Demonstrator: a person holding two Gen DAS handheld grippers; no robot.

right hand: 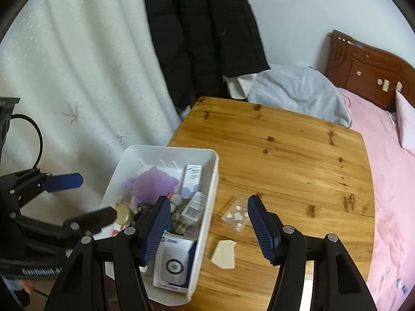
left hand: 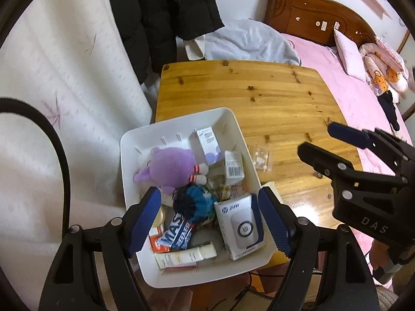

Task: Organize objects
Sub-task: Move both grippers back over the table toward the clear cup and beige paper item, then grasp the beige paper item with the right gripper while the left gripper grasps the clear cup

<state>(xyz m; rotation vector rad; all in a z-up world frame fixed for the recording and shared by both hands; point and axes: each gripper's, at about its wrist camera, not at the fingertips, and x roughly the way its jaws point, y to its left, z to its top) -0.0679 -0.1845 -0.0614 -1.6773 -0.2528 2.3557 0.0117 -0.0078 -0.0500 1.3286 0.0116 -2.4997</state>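
Left wrist view: your left gripper (left hand: 208,220) hangs over the near end of the white plastic bin (left hand: 179,115), jaws spread wide, nothing between the blue pads.
Under the left jaws: the white HP-branded box (left hand: 240,226) sits just inside your right-hand pad; the blue-and-black knitted bundle (left hand: 194,202) lies between the pads, lower down in the bin.
Bin contents: purple plush toy (left hand: 168,167) toward the far left, two upright white cartons (left hand: 207,142) at the far end, a cream tube (left hand: 185,256) along the near wall.
Bin position: on the left corner of the knotty yellow-brown wooden table (left hand: 272,90), its near end overhanging the table edge.
Right wrist view: your right gripper (right hand: 207,226) is released too, jaws apart and empty, above the table beside the bin.
Loose item one: clear plastic blister pack with white pieces (right hand: 237,216) lies on the table just ahead, between your pads and close to the right one.
Loose item two: small white folded card (right hand: 224,254) lies flat on the table between the pads, nearer you than the blister pack.
Spacing: both loose items sit apart from the bin wall.
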